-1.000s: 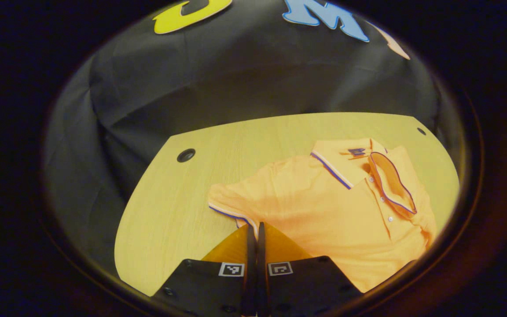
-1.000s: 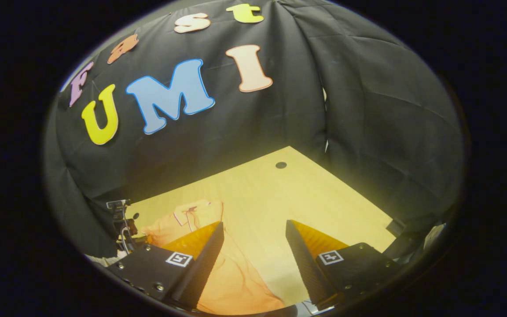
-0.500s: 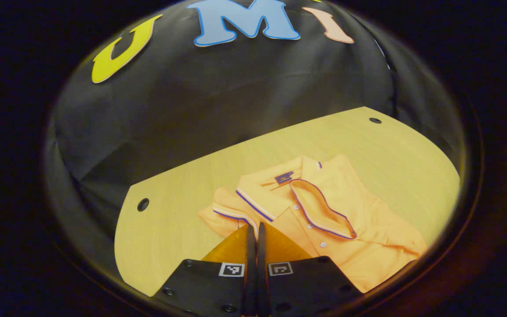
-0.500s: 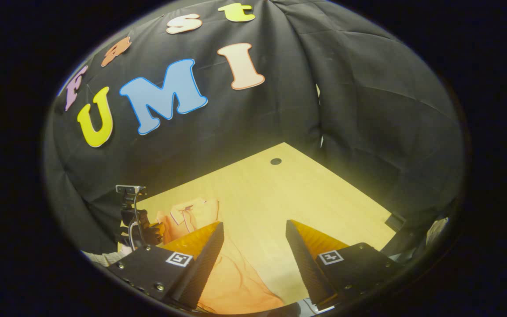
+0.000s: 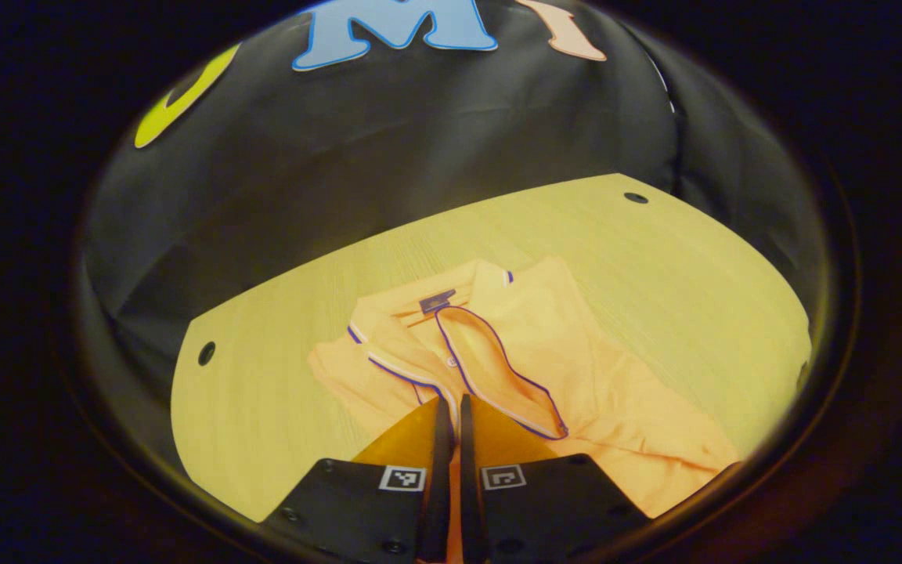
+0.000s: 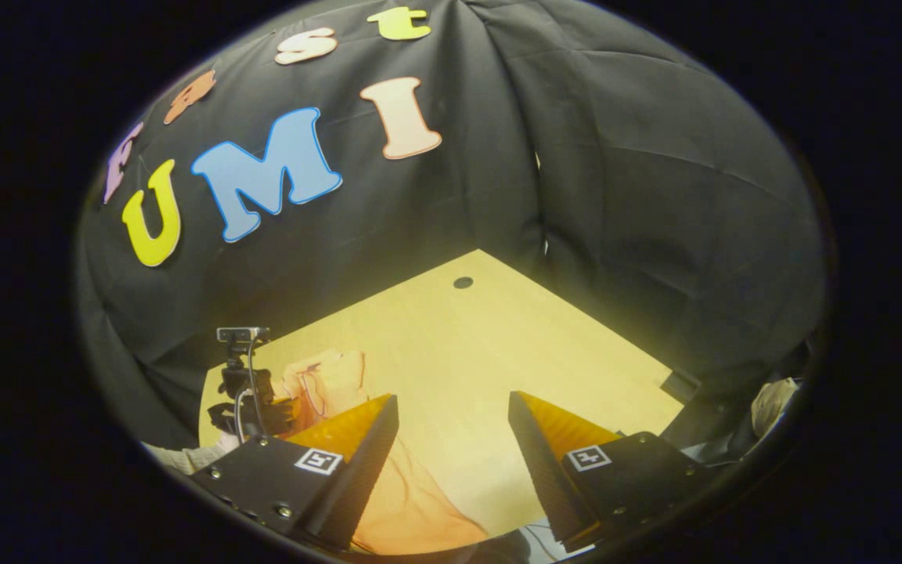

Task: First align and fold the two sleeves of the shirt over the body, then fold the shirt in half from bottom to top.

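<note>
**Left claw pinches a sleeve over the shirt; right claw spread above the worktop**

Left gripper view: The left claw (image 5: 451,407) sits at the bottom centre of the frame, its two fingers drawn together with only a thin slit between them. A strip of orange cloth runs down through that slit, and the striped cuff of the sleeve (image 5: 400,374) meets the fingertips, so the claw is clamped on the sleeve. The orange shirt (image 5: 576,376) lies on the wooden worktop (image 5: 654,258) in the centre and lower right of the frame, its collar (image 5: 490,368) open and edged with a dark stripe, a small dark label just above it. The held sleeve lies doubled over the left side of the shirt's chest, beside the collar. A round hole (image 5: 206,353) shows in the worktop at the left, and another at the upper right.

Right gripper view: The right claw (image 6: 451,407) stands at the bottom of the frame with its fingers wide apart and nothing between them but bare worktop (image 6: 482,345). The shirt (image 6: 404,501) spreads from the lower centre up toward the left, passing behind the claw's left finger. At the left edge the other gripper (image 6: 251,392) shows, dark, with a small camera on top, right by the shirt's collar end.
</note>
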`<state>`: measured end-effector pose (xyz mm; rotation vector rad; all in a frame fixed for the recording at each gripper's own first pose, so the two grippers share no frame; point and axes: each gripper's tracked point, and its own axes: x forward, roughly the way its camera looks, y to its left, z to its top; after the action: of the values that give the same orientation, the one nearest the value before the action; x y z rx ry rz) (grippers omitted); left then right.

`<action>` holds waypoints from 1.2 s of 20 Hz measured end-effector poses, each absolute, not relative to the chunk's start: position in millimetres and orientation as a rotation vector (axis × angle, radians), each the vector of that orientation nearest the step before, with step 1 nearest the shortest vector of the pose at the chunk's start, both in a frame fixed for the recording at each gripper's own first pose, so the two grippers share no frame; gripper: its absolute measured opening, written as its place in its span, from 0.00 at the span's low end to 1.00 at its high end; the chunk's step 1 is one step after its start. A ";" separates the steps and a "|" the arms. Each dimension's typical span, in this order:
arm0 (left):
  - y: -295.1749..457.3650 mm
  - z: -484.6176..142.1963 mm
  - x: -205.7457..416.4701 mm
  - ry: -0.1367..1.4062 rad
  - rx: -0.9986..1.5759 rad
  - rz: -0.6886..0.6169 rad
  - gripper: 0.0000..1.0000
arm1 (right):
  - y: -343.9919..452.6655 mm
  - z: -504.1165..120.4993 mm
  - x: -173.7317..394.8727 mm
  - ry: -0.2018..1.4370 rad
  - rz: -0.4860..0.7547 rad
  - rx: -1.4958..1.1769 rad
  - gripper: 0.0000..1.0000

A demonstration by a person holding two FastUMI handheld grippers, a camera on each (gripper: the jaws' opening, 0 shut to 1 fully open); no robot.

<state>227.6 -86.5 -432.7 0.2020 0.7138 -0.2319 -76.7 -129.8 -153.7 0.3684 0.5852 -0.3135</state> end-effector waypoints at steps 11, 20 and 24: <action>-60.1 -408.9 187.0 0.739 0.075 -0.197 0.83 | -108.2 -176.1 -58.2 0.641 -0.207 0.330 0.88; -0.9 -409.8 92.2 0.776 0.079 -0.136 0.83 | -72.3 -225.4 -57.2 0.756 -0.079 0.309 0.88; 17.2 -420.5 45.5 0.811 0.086 -0.111 0.83 | -55.1 -254.8 -67.7 0.822 -0.025 0.279 0.89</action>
<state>45.5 17.2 -420.5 0.0860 0.8114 -0.1108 -67.7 -55.1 -254.8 0.2788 0.8223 -0.0254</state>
